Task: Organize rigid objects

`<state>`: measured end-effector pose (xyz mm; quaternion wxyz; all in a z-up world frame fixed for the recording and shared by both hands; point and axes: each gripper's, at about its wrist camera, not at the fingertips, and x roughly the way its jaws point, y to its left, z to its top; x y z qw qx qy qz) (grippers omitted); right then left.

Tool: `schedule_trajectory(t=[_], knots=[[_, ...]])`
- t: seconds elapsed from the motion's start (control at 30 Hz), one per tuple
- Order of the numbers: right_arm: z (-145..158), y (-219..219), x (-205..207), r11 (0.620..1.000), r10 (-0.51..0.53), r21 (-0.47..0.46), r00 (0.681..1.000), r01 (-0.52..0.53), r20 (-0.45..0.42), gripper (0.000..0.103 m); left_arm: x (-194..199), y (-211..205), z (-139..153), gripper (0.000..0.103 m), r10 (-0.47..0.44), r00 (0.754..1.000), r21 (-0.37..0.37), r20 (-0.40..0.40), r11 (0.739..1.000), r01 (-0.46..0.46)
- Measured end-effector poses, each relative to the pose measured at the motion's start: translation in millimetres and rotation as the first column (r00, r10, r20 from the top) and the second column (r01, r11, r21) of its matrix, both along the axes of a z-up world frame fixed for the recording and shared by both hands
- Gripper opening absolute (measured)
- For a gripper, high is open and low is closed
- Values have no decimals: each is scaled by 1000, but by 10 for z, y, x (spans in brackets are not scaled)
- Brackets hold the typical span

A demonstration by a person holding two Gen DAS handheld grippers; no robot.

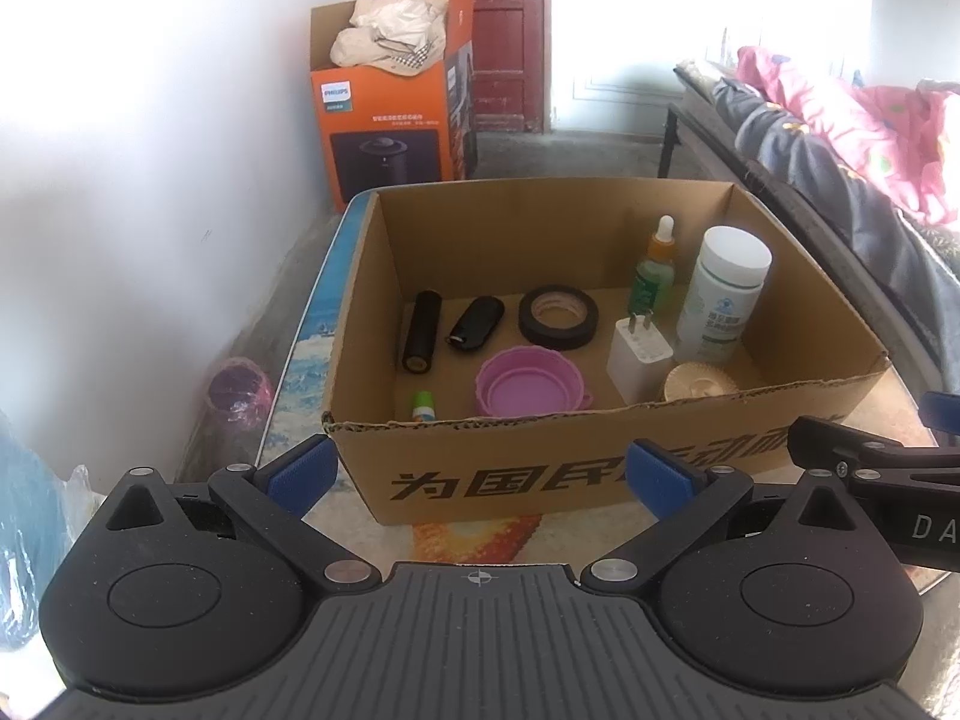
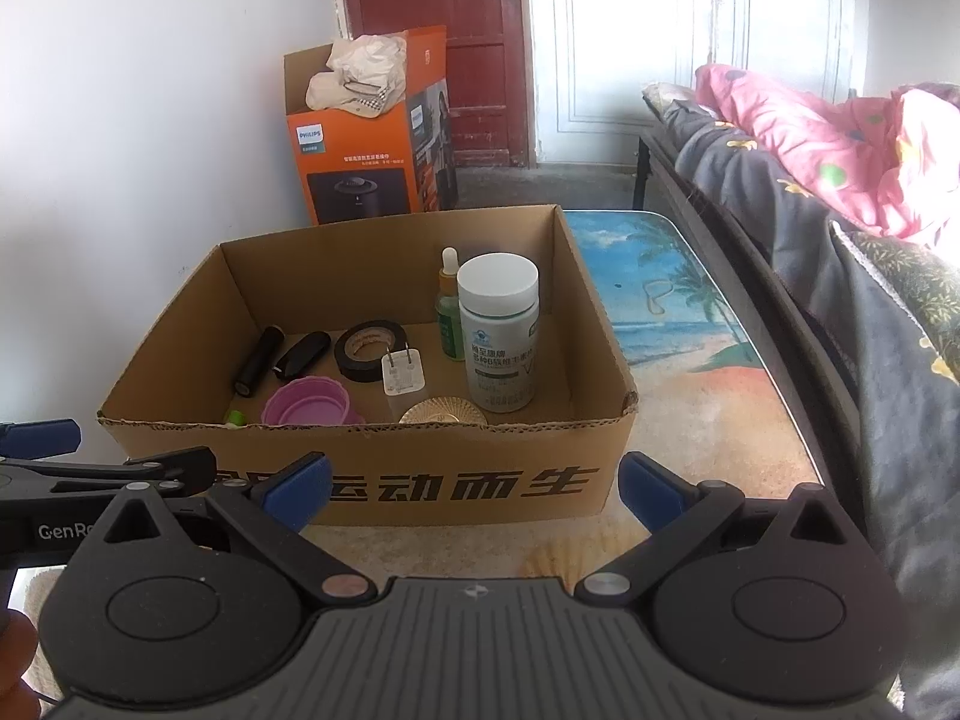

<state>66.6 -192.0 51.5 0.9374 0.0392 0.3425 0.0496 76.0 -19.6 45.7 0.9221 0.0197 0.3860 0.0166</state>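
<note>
Here, both the left claw (image 1: 480,474) and right claw (image 2: 474,489) agape, empty, before the cardboard box (image 1: 600,474) of oddments.

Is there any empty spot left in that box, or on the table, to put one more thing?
Yes. The box's far-left floor, behind the black tube and fob, is bare, as is the near-right corner beside the white bottle. The table right of the box is open too. The floor from the pink cup to the charger is crowded.
</note>
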Motion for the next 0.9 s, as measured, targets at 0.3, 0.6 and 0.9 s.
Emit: schedule_trajectory(t=[0.3, 0.6, 0.9], knots=[[-1, 28, 25, 1000, 7, -8, 1000, -7, -2, 103, 18, 29, -15, 102, 8, 1000, -7, -9, 1000, -8], [3, 49, 37, 1000, 8, -9, 1000, -8, -3, 103, 26, 36, -18, 101, 12, 1000, -10, -11, 1000, -12], [3, 52, 57, 1000, 9, -9, 1000, -9, -8, 103, 30, 47, -26, 101, 12, 1000, -7, -14, 1000, -12]])
